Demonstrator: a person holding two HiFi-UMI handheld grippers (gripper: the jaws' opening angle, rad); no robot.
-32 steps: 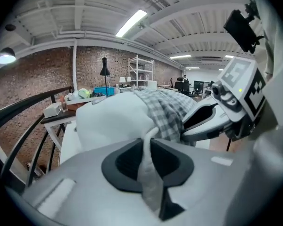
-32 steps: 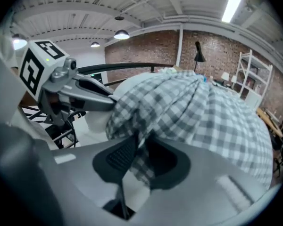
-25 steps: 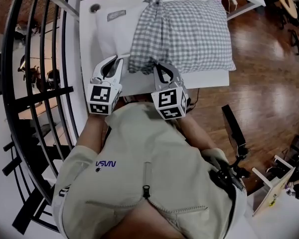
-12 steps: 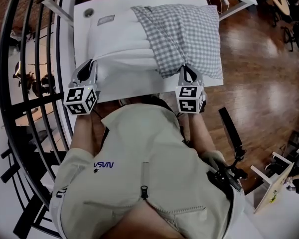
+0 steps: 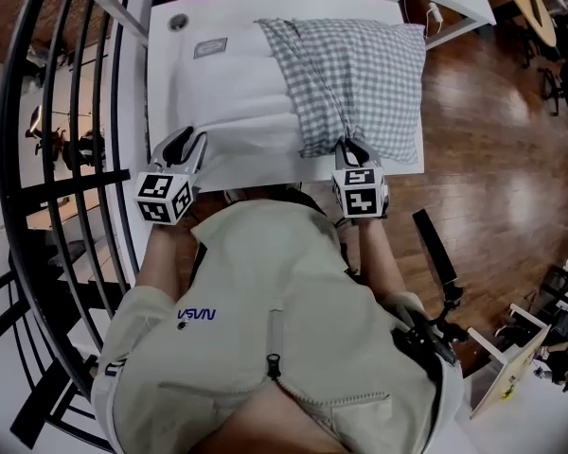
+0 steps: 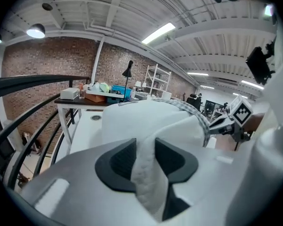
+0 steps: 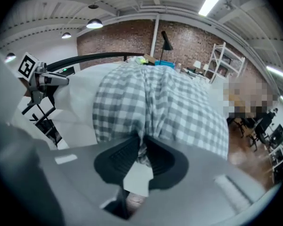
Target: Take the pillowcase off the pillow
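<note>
A white pillow (image 5: 229, 88) lies on the white table (image 5: 159, 74), its left part bare. The grey gingham pillowcase (image 5: 360, 69) still covers its right part. My left gripper (image 5: 187, 140) is at the pillow's near left corner. In the left gripper view a fold of white pillow (image 6: 146, 126) fills the gap of the left gripper (image 6: 145, 149), whose jaws have just been opening. My right gripper (image 5: 352, 146) sits at the pillowcase's near edge. Its jaws have also just been opening, and gingham pillowcase (image 7: 151, 102) stays pinched in the right gripper (image 7: 141, 150).
A black curved railing (image 5: 38, 159) runs close along the table's left side. Wooden floor (image 5: 492, 149) lies to the right, with a black bar (image 5: 435, 244) on it. A round grommet (image 5: 178, 23) sits in the table's far left corner. More tables stand at the top right.
The grippers, close together at the pillowcase's near edge a second ago, have spread apart left and right. The pillowcase has slid right, baring more white pillow.
</note>
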